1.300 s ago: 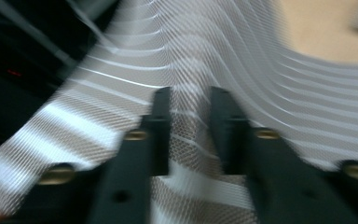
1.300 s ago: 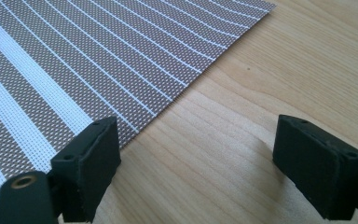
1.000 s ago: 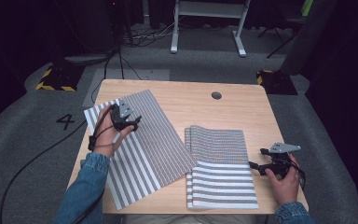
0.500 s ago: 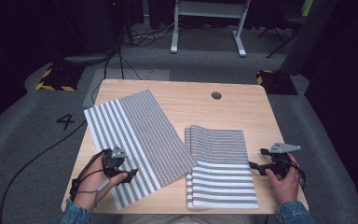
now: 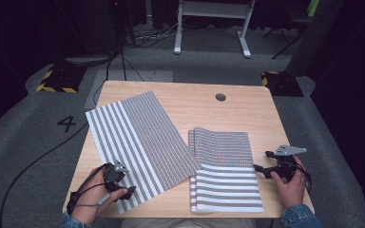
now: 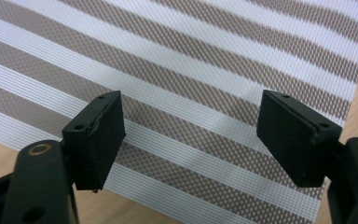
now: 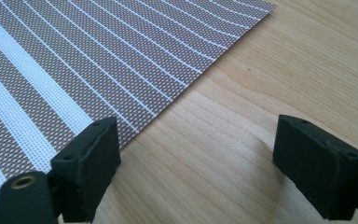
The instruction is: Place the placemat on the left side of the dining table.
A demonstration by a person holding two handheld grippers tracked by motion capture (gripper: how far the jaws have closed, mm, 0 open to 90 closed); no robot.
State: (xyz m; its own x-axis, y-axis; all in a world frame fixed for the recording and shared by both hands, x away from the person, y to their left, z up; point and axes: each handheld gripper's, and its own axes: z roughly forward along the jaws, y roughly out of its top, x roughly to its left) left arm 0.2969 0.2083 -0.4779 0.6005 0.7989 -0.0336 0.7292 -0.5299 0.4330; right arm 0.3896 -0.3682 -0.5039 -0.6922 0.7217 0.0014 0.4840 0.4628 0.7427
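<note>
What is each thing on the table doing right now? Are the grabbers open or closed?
Left gripper: open, over the near corner of the left mat.
Right gripper: open, at the right edge of the right mat, holding nothing.
Left striped mat: spread flat, lying at an angle, its right edge overlapping the right mat.
Right striped mat: lying flat.
Table: wooden, holds both mats.

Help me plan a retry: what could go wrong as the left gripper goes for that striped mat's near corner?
The left gripper is open over the flat striped mat; its jaws may slide without catching the thin edge. The mat's right corner overlaps the folded mat, so pulling could drag that one askew.
</note>
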